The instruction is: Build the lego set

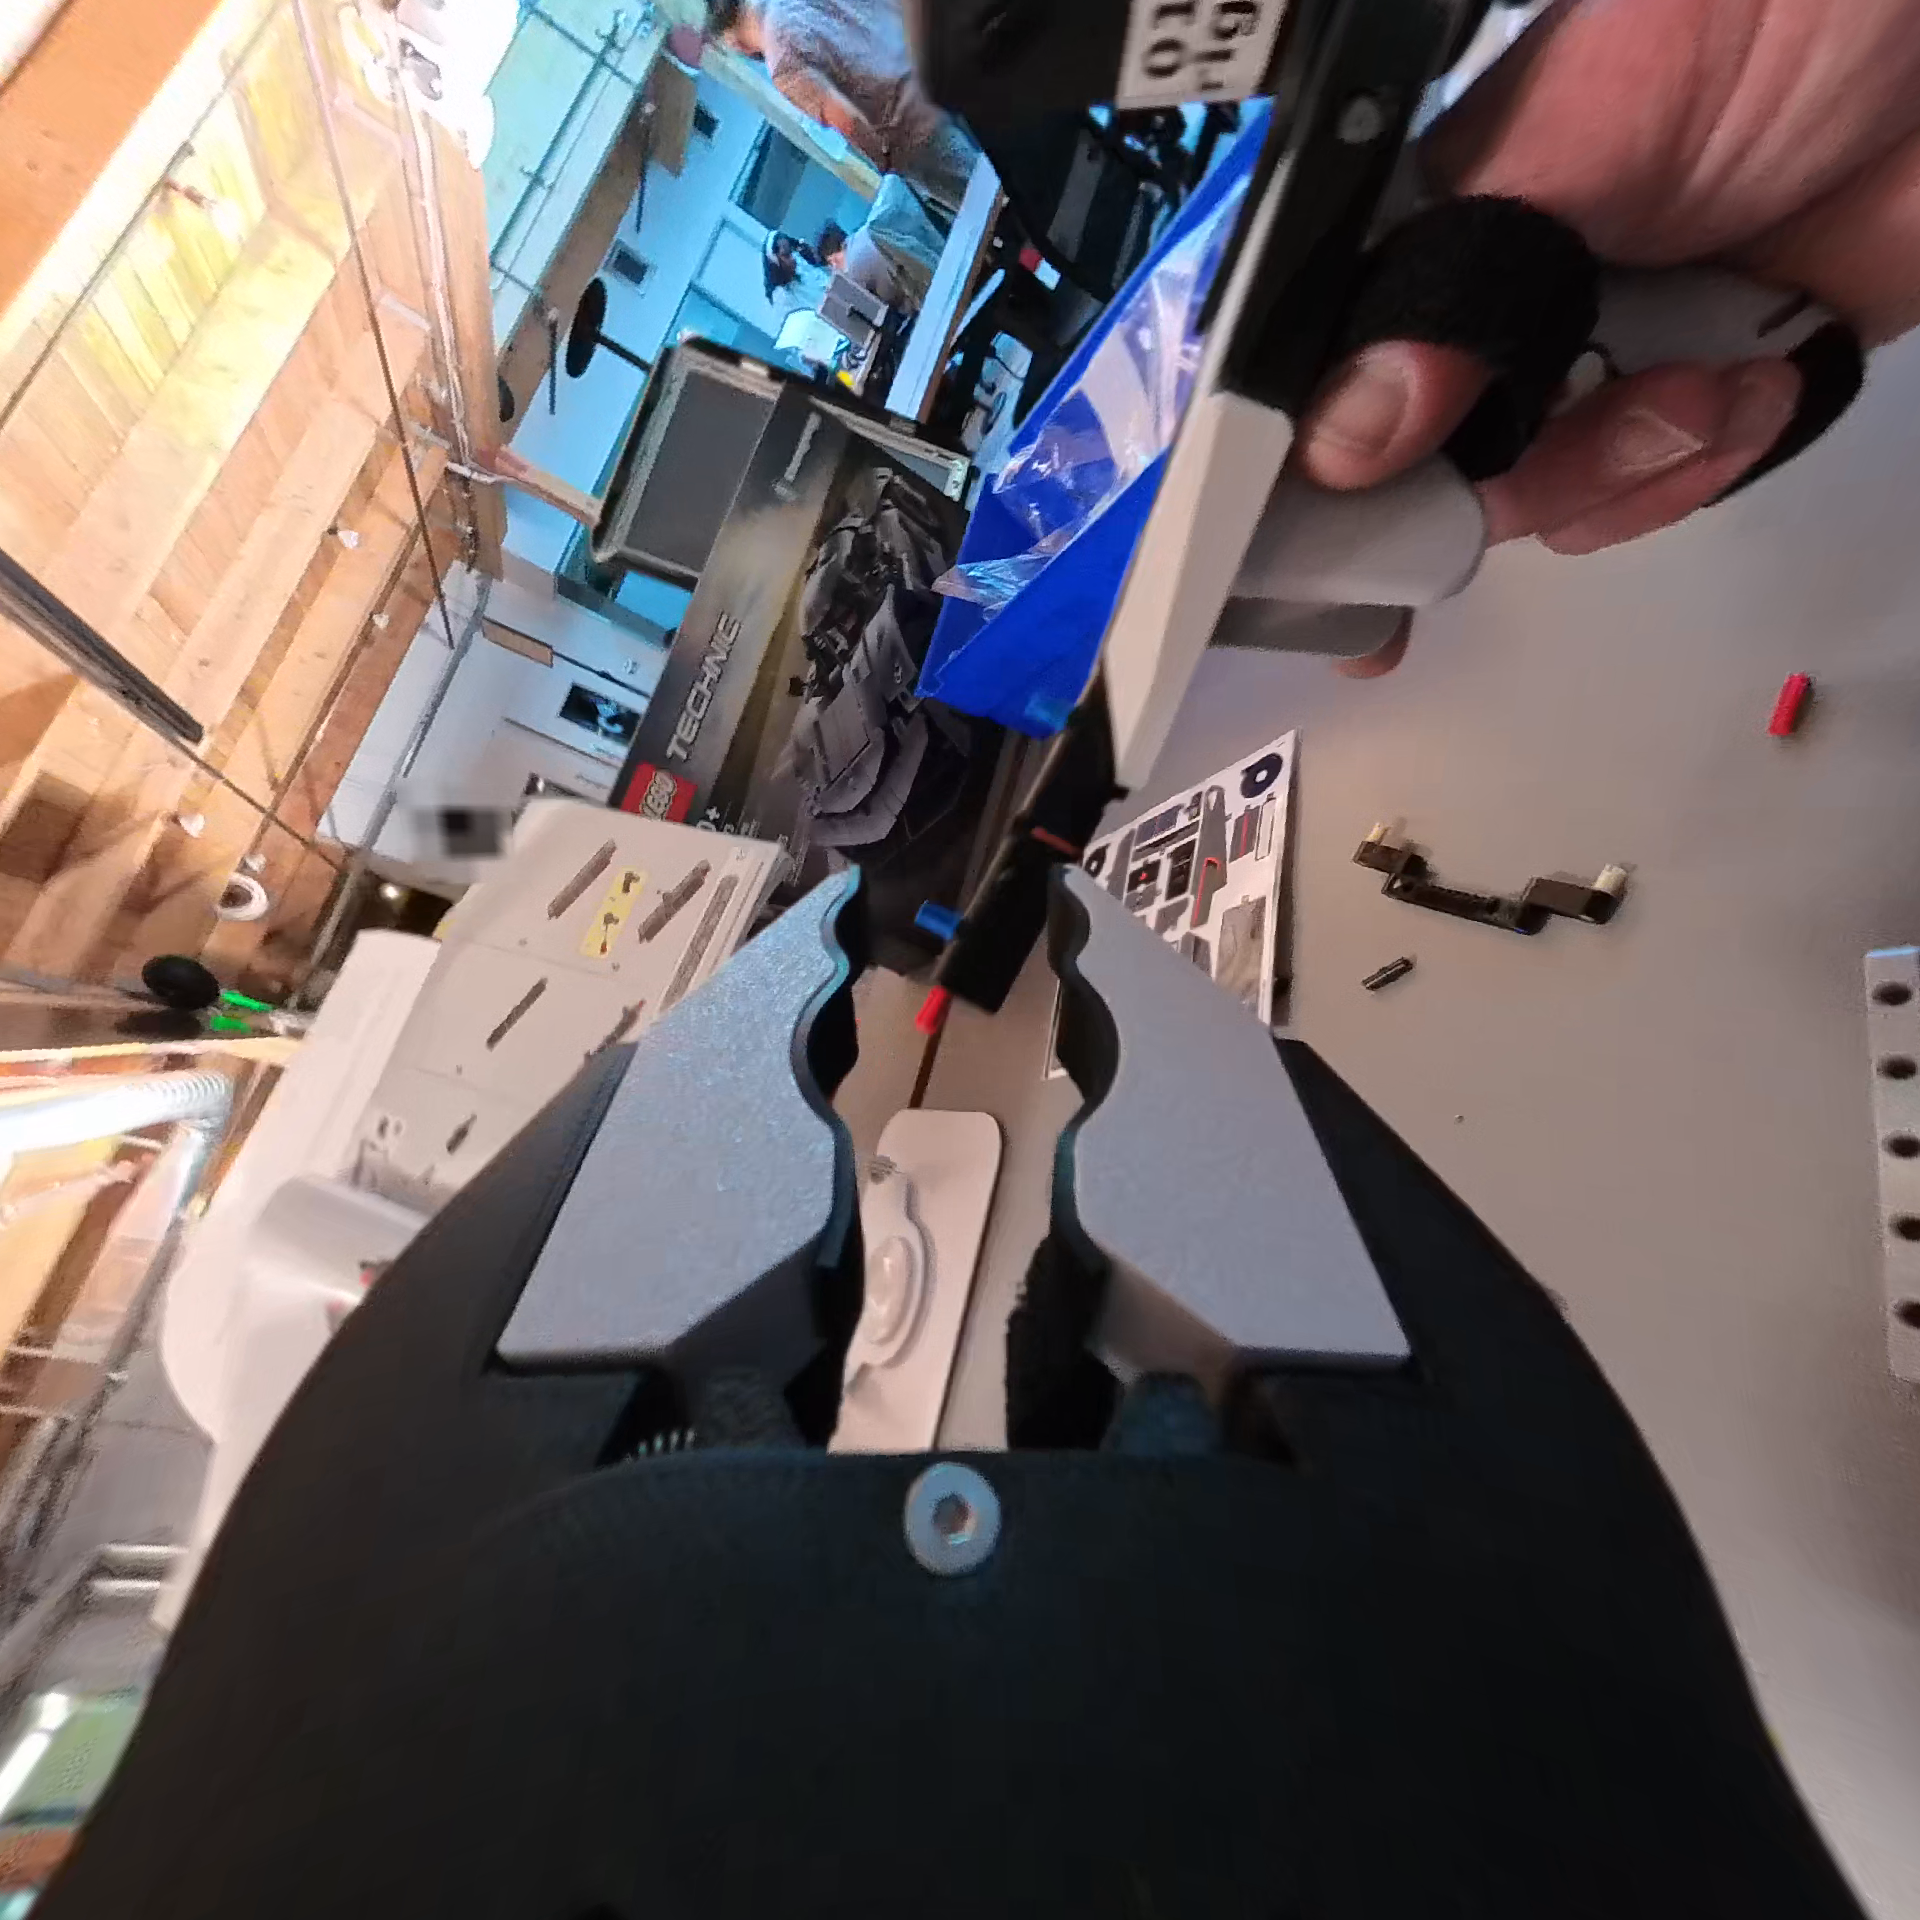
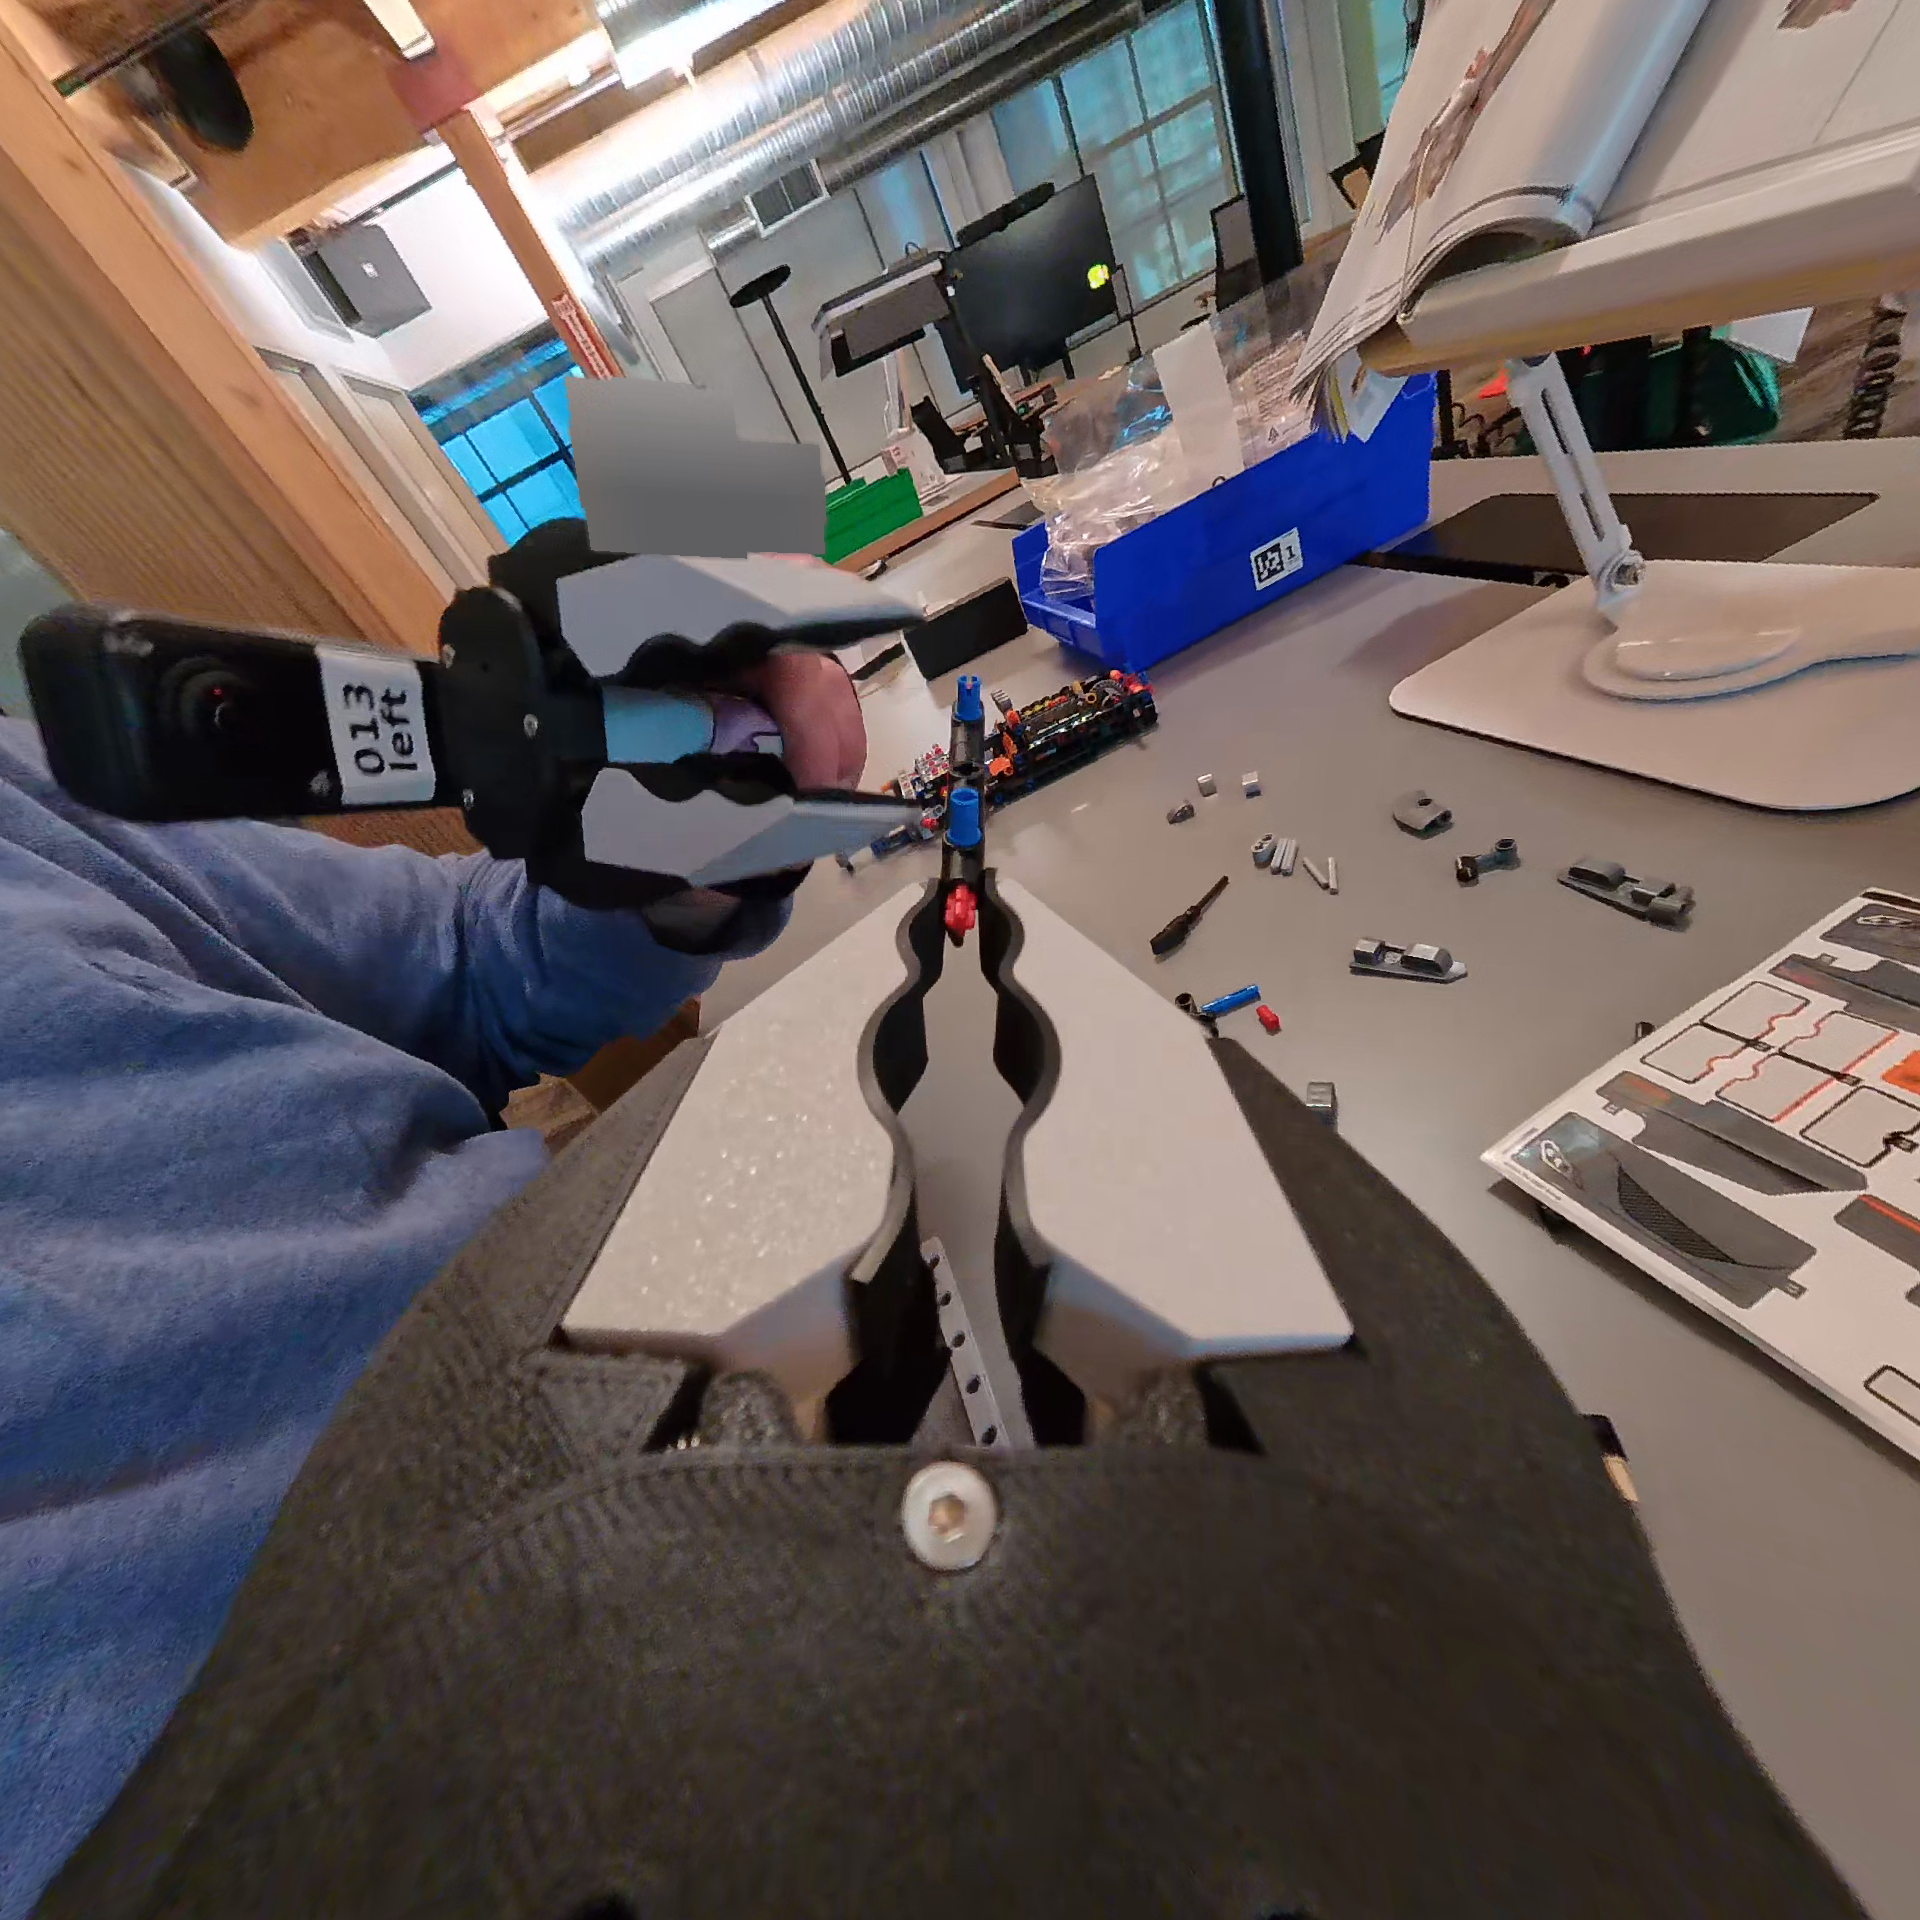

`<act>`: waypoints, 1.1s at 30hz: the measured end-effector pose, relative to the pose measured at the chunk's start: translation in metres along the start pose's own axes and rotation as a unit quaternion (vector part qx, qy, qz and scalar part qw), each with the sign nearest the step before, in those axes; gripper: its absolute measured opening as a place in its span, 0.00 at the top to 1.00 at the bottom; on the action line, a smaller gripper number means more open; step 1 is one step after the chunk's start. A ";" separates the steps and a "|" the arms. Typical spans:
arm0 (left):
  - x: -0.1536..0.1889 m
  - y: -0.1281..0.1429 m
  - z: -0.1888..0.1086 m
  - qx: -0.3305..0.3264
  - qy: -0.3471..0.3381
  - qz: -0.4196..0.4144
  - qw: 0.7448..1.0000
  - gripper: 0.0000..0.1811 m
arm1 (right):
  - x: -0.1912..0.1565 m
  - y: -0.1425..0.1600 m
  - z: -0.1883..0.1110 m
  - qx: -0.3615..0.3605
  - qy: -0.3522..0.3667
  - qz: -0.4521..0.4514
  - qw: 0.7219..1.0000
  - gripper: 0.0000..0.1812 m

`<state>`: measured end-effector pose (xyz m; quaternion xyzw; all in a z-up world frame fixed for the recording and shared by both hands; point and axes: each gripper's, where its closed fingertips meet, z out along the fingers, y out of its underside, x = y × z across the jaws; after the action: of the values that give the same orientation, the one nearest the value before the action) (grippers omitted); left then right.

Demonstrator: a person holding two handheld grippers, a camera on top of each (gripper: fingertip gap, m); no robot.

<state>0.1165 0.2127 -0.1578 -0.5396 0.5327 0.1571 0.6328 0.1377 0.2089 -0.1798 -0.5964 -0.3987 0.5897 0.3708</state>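
A slim black Lego beam carrying a red pin and two blue pins (image 2: 958, 831) is pinched at its lower end by the tips of the right hand-held gripper (image 2: 957, 904), whose fingers are nearly closed on it. The beam is held in the air above the grey worktop (image 2: 1455, 1299), in front of the partly built black and orange Lego chassis (image 2: 1049, 732). Its long axis is seen standing roughly upright in the right wrist view, pointing up and away from the gripper, with the red pin lowest and one blue pin topmost.

The left hand-held gripper (image 2: 914, 717) is held wide open, nothing between its fingers, its lower fingertip just beside the middle blue pin.

The grip appears to rest on only a short length of the beam, so a sideways push from the left gripper could pivot or slip it out, and the piece could be dropped among the small loose grey and black Lego parts (image 2: 1403, 904) scattered on the worktop. A pin could also be knocked out or pressed in crooked if the beam is tilted when force is applied
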 end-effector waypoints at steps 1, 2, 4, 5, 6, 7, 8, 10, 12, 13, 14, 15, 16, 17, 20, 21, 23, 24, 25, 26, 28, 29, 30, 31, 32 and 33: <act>-0.004 0.004 -0.002 0.000 -0.002 -0.022 1.000 0.81 | 0.000 0.000 -0.001 0.000 -0.003 -0.001 1.000 0.98; -0.008 0.008 -0.004 -0.001 0.001 -0.047 0.999 0.80 | -0.001 -0.001 -0.002 0.002 -0.005 -0.003 1.000 0.98; -0.013 0.017 -0.006 0.000 0.006 -0.094 0.996 0.78 | 0.000 -0.003 -0.005 0.006 -0.006 -0.005 1.000 0.98; -0.014 0.021 -0.007 0.001 0.011 -0.109 0.994 0.77 | 0.000 -0.004 -0.006 0.007 -0.008 -0.005 1.000 0.98; -0.014 0.023 -0.006 0.001 0.017 -0.125 0.992 0.76 | -0.001 -0.004 -0.007 0.007 -0.012 -0.006 1.000 0.98; -0.014 0.024 -0.006 0.003 0.022 -0.140 0.990 0.76 | -0.002 -0.004 -0.007 0.005 -0.016 -0.006 1.000 0.98; -0.013 0.024 -0.005 0.007 0.031 -0.152 0.988 0.77 | -0.003 -0.004 -0.007 0.002 -0.019 -0.007 1.000 0.98; -0.009 0.023 -0.002 0.009 0.053 -0.175 0.983 0.78 | -0.004 -0.003 -0.007 -0.002 -0.020 -0.012 1.000 0.98; -0.007 0.019 0.000 0.019 0.070 -0.196 0.978 0.81 | -0.005 -0.003 -0.008 -0.001 -0.021 -0.014 1.000 0.98; -0.007 0.018 0.000 0.025 0.074 -0.207 0.975 0.81 | -0.005 -0.004 -0.010 0.000 -0.021 -0.015 1.000 0.98; -0.006 0.016 0.000 0.031 0.082 -0.215 0.973 0.83 | -0.006 -0.003 -0.011 -0.001 -0.022 -0.017 1.000 0.98; -0.004 0.014 0.001 0.035 0.093 -0.223 0.970 0.85 | -0.006 -0.003 -0.012 -0.003 -0.020 -0.020 1.000 0.98; -0.002 0.013 0.001 0.037 0.101 -0.228 0.968 0.86 | -0.006 -0.002 -0.012 -0.005 -0.019 -0.021 1.000 0.98; 0.000 0.013 0.001 0.038 0.107 -0.230 0.966 0.87 | -0.006 -0.002 -0.013 -0.005 -0.020 -0.022 1.000 0.98; 0.001 0.011 0.002 0.043 0.114 -0.237 0.964 0.87 | -0.007 -0.001 -0.014 -0.006 -0.022 -0.025 0.999 0.98; 0.002 0.010 0.002 0.045 0.118 -0.241 0.962 0.87 | -0.007 -0.001 -0.015 -0.006 -0.022 -0.027 0.999 0.98; 0.004 0.009 0.001 0.051 0.132 -0.252 0.957 0.86 | -0.009 -0.001 -0.015 -0.008 -0.024 -0.031 0.999 0.98; 0.006 0.007 0.000 0.056 0.143 -0.260 0.953 0.87 | -0.009 0.000 -0.015 -0.010 -0.024 -0.032 0.999 0.98; 0.007 0.005 -0.001 0.060 0.153 -0.267 0.949 0.86 | -0.010 0.001 -0.015 -0.012 -0.025 -0.035 0.999 0.98; 0.009 0.005 -0.001 0.061 0.159 -0.274 0.947 0.87 | -0.011 0.002 -0.014 -0.015 -0.026 -0.037 0.999 0.98; 0.012 0.003 -0.002 0.063 0.173 -0.281 0.942 0.89 | -0.012 0.003 -0.014 -0.017 -0.025 -0.041 0.999 0.98; 0.013 0.003 -0.002 0.065 0.176 -0.285 0.940 0.90 | -0.013 0.003 -0.014 -0.017 -0.026 -0.042 0.999 0.98; 0.013 0.002 -0.003 0.067 0.181 -0.290 0.937 0.90 | -0.013 0.003 -0.015 -0.018 -0.026 -0.042 0.999 0.98; 0.014 0.001 -0.004 0.069 0.185 -0.295 0.935 0.91 | -0.013 0.003 -0.015 -0.018 -0.027 -0.043 0.999 0.98; 0.015 0.000 -0.005 0.072 0.189 -0.301 0.932 0.91 | -0.014 0.004 -0.016 -0.020 -0.028 -0.044 0.998 0.98; 0.015 0.000 -0.005 0.074 0.192 -0.305 0.930 0.91 | -0.015 0.005 -0.016 -0.021 -0.029 -0.045 0.998 0.98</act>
<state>0.1199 0.2023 -0.1697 -0.6478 0.4642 -0.1898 0.5735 0.1538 0.1937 -0.1775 -0.5685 -0.4478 0.5811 0.3723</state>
